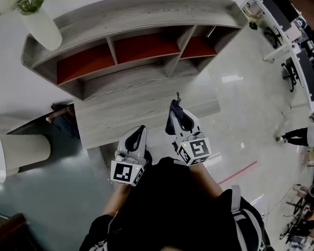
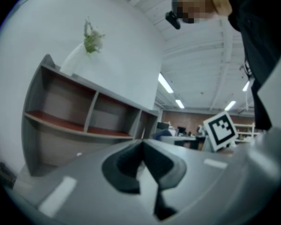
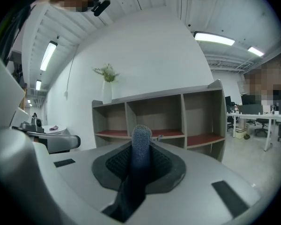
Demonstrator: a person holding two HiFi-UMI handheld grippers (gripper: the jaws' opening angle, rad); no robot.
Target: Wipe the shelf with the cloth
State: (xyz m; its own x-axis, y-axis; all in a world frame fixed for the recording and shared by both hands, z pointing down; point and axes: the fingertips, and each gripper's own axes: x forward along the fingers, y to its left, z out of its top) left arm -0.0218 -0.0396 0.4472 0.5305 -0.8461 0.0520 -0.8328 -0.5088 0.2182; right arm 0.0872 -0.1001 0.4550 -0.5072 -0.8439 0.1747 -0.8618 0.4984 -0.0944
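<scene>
Cloth (image 3: 134, 179) in R gripper (image 3: 141, 144), unclear overhead

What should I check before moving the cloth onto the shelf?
1. Grip on cloth by right tool: ok, jaws shut on it.
2. Spare left tool: ok, jaws together, nothing between them.
3. Contact of cloth with shelf: not ok, both tools are short of it.
4. Top of shelf free to wipe: not ok, a vase stands at its left end.
5. Clean side of cloth outward: cannot tell.
</scene>
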